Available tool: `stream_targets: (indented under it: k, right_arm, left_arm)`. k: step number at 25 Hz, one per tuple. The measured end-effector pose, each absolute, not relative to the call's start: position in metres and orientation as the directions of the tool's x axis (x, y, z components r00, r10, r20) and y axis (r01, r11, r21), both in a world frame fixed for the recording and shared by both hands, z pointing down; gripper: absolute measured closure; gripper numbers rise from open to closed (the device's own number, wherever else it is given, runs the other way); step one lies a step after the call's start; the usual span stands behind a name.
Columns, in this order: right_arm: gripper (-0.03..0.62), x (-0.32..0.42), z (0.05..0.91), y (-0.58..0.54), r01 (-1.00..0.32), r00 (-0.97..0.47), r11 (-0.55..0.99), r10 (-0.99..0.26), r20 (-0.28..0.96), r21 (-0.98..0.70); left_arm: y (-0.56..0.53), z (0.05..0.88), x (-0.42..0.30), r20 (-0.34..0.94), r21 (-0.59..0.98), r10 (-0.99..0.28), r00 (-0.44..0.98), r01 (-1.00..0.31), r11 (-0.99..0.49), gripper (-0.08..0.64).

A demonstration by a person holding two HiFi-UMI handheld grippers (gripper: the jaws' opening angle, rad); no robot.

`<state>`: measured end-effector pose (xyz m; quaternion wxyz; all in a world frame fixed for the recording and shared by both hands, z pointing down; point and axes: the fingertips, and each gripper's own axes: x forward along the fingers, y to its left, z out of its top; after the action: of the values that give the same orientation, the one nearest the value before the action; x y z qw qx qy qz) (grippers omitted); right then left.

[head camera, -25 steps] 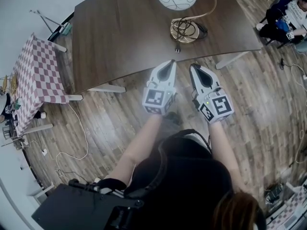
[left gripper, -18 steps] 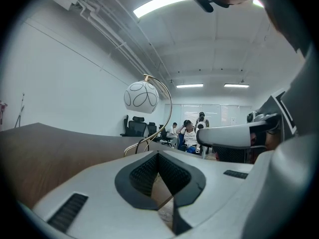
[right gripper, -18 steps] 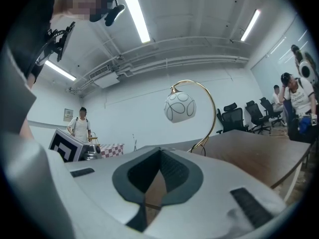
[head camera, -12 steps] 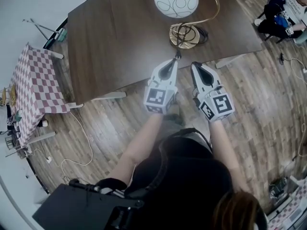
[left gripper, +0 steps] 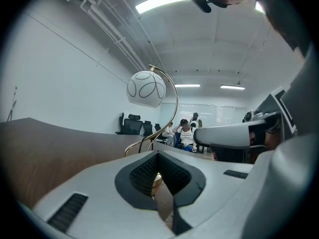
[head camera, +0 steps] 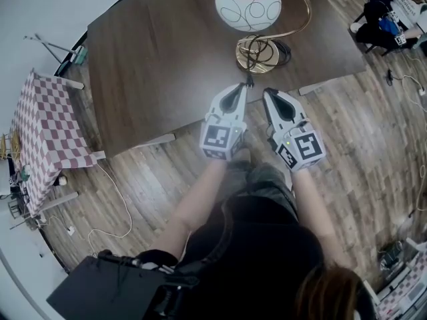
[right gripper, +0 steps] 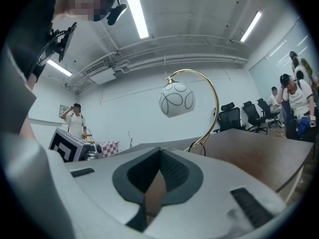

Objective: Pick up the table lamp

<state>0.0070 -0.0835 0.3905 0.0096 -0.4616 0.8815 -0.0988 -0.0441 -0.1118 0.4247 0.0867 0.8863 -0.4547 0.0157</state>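
The table lamp stands at the near side of the dark wooden table (head camera: 153, 59). It has a white globe shade (head camera: 248, 5), a gold arched stem (head camera: 303, 15) and a round gold base (head camera: 257, 53) with a black cord coiled on it. The cord's plug (head camera: 249, 80) lies at the table edge. My left gripper (head camera: 239, 89) and right gripper (head camera: 269, 93) are side by side, level, shut and empty, with their tips at that edge just short of the base. The globe (left gripper: 145, 89) shows ahead in the left gripper view. It also hangs above the right gripper (right gripper: 158, 176) as a white globe (right gripper: 176, 99).
A table with a red-checked cloth (head camera: 47, 139) stands to the left, with white cables (head camera: 113, 199) trailing over the wooden floor. People sit at the upper right (head camera: 393, 12). Office chairs (right gripper: 239, 116) stand beyond the table, and a person (right gripper: 76, 121) stands near the checked table.
Both grippers have advanced together from over the floor to the table's near edge, beside the plug. Their jaws have stayed shut.
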Motion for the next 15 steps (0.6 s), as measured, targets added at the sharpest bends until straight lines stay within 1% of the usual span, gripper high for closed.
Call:
stream_targets:
  k: [7,15]
  right_arm:
    - [0.588,0.005,0.396,-0.090,-0.802,-0.578,0.553,-0.813,0.063,-0.226]
    - [0.588,0.004,0.405,-0.107,-0.799,-0.585,0.558,-0.808,0.072,-0.225]
  left_arm:
    - [-0.113,0.436,-0.040,0.114,0.145,-0.791,0.601,-0.797,-0.586,0.560]
    - [-0.128,0.444,-0.041,0.112,0.155,-0.799,0.591,-0.804,-0.574,0.560]
